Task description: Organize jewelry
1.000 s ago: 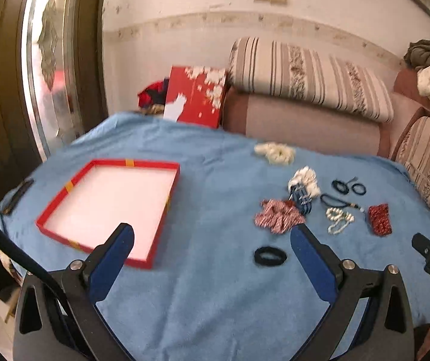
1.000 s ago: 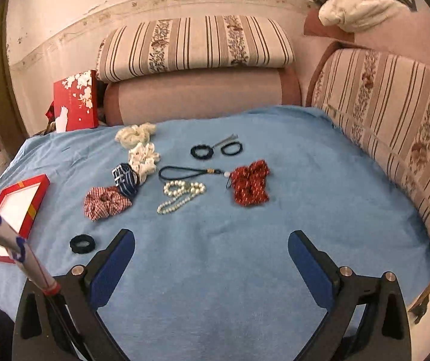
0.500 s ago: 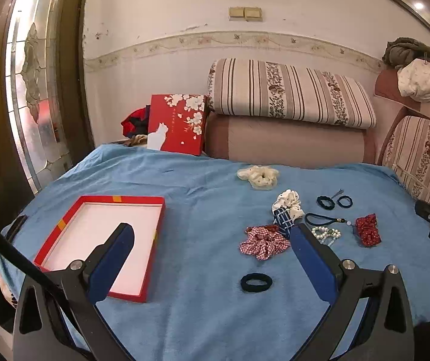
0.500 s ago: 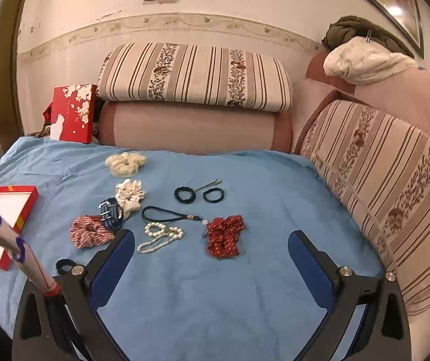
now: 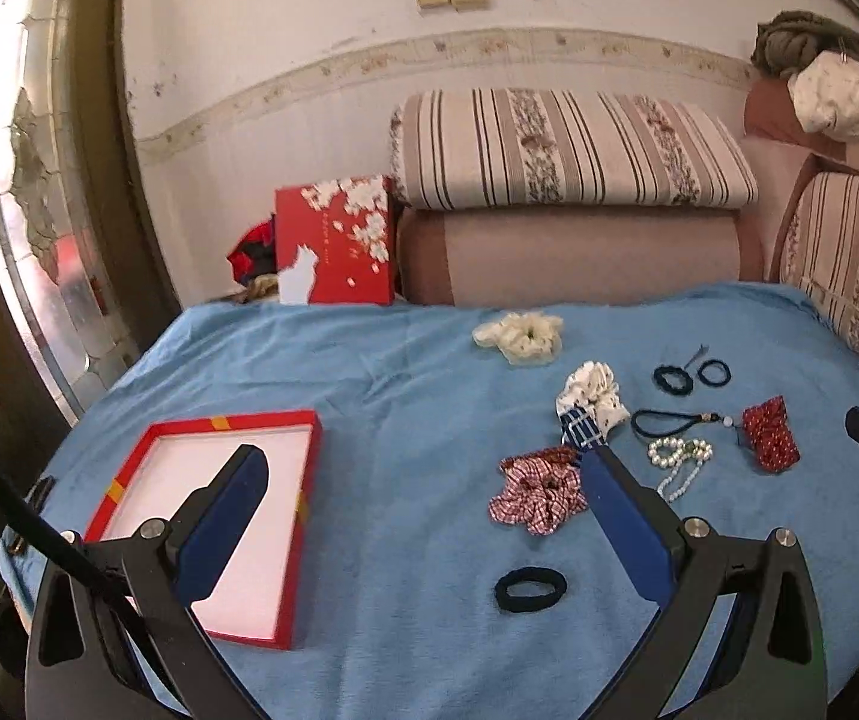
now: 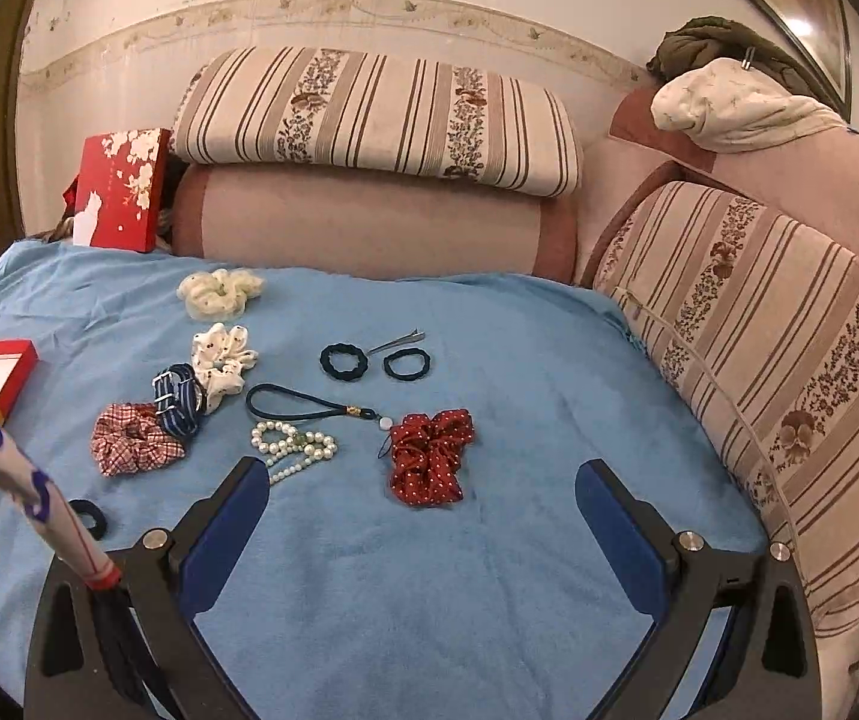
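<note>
- The left tool point(image 5: 423, 516) hangs released, fingers spread wide and empty, above the blue cloth point(image 5: 405, 396) that covers the table.
- Between its fingers lies a black hair tie point(image 5: 530, 590); just beyond the right finger sits a red plaid scrunchie point(image 5: 537, 489).
- Behind its left finger stands an open red tray point(image 5: 303, 516) with a white floor, nothing in it.
- The right tool point(image 6: 423, 516) is likewise released and empty, held over bare cloth.
- Just past its left finger lies a pearl bracelet point(image 6: 294, 447), with a red dotted scrunchie point(image 6: 429, 456) beside it to the right.
- Behind those: a dark cord loop point(image 6: 303, 408), a blue striped strap point(image 6: 180, 399) touching a white patterned scrunchie point(image 6: 222, 360), two dark hair ties point(image 6: 342, 362) with a metal hair clip point(image 6: 398, 341) between them, and a cream scrunchie point(image 6: 219, 291) farthest back.
- A red floral box point(image 6: 120, 189) leans upright by the striped sofa cushions point(image 6: 381, 117).
</note>
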A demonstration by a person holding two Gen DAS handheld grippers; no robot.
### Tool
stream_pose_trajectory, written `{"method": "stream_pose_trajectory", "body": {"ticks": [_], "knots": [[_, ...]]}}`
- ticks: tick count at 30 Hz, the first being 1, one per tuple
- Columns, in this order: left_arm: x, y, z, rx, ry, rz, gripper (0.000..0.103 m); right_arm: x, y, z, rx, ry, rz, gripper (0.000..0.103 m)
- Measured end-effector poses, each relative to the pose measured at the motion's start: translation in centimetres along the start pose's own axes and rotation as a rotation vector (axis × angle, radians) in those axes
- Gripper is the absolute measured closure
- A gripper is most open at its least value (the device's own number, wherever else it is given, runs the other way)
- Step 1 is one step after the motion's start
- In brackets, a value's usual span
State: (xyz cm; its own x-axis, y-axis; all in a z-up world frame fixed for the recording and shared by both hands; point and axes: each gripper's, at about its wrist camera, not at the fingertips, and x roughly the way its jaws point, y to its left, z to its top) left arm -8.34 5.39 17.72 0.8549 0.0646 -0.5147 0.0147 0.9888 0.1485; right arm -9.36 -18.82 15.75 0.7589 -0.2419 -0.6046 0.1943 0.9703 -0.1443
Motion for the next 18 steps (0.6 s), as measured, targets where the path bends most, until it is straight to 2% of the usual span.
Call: {"method": "stream_pose_trajectory", "body": {"ticks": [7, 18], "knots": [[4.1, -0.5, 0.1, 0.004, 0.082, -0.013, 0.000, 2.5, 0.9, 0.9, -0.003, 0.007, 0.016, 0.000], [10.5, -2.5, 0.4, 0.057, 0.148, -0.032, 0.000, 8.5, -0.2, 1.4, 0.068, 0.052, 0.011, 0.000]]}}
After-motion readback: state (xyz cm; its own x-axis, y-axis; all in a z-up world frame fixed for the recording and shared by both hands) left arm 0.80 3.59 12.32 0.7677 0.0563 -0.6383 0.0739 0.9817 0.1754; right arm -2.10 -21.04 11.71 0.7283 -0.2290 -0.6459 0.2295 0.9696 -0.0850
